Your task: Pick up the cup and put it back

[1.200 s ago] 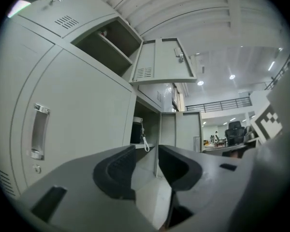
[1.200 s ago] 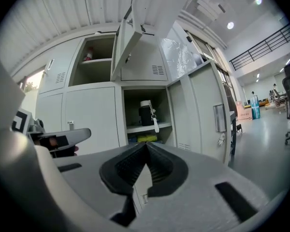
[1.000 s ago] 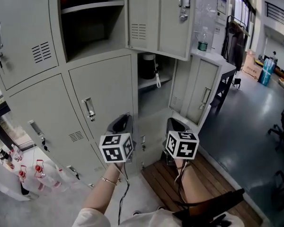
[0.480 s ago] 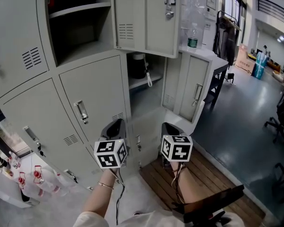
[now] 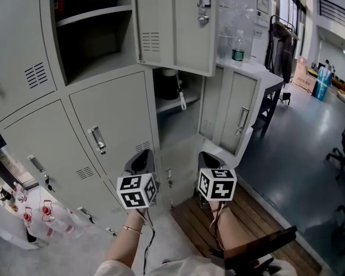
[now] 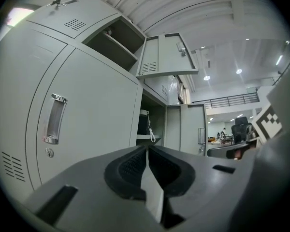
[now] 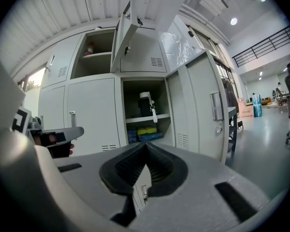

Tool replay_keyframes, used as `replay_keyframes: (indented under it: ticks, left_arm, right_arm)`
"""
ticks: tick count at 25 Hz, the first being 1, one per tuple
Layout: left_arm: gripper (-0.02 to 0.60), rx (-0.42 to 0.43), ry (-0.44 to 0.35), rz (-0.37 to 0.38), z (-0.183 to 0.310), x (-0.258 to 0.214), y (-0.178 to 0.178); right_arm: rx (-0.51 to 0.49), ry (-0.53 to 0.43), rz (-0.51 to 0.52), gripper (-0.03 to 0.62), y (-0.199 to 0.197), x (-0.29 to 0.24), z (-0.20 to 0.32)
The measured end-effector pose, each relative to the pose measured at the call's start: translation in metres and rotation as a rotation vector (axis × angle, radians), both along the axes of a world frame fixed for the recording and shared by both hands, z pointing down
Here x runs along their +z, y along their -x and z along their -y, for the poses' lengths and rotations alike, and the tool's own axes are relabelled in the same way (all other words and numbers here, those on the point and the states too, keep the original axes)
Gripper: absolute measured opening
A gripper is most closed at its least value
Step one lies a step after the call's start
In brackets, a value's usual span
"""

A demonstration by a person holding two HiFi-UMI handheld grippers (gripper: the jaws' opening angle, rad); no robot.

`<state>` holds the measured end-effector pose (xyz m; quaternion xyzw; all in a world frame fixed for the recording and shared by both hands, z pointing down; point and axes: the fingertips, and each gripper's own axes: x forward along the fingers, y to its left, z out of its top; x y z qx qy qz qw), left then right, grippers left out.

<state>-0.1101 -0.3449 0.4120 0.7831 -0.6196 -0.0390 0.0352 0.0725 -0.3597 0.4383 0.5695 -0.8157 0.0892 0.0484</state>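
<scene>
A dark cup with a white lid and a hanging strap (image 5: 168, 84) stands on a shelf inside the open middle locker; it also shows as the cup (image 7: 145, 104) in the right gripper view and the cup (image 6: 143, 122) in the left gripper view. My left gripper (image 5: 142, 161) and my right gripper (image 5: 210, 160) hover side by side in front of the lockers, well below and short of the cup. In their own views the left gripper (image 6: 147, 149) and the right gripper (image 7: 146, 146) each have their pads pressed together with nothing between them.
An open upper locker door (image 5: 172, 25) juts out above the cup's compartment, and its own door (image 5: 236, 117) swings open at the right. A water bottle (image 5: 237, 46) stands on the low cabinet. Yellow and blue items (image 7: 145, 132) lie under the cup's shelf. Spray bottles (image 5: 26, 217) stand lower left.
Both grippers sit slightly lower in the head view and the lockers have drifted left. Nothing has been taken hold of.
</scene>
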Motion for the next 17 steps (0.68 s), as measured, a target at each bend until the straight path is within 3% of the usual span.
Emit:
replay_keyframes:
  ticks: [17]
  left_arm:
    - [0.021, -0.031, 0.013, 0.008, -0.0028, 0.0088, 0.0076]
  right_arm:
    - [-0.024, 0.004, 0.021, -0.009, 0.0040, 0.0053, 0.0049]
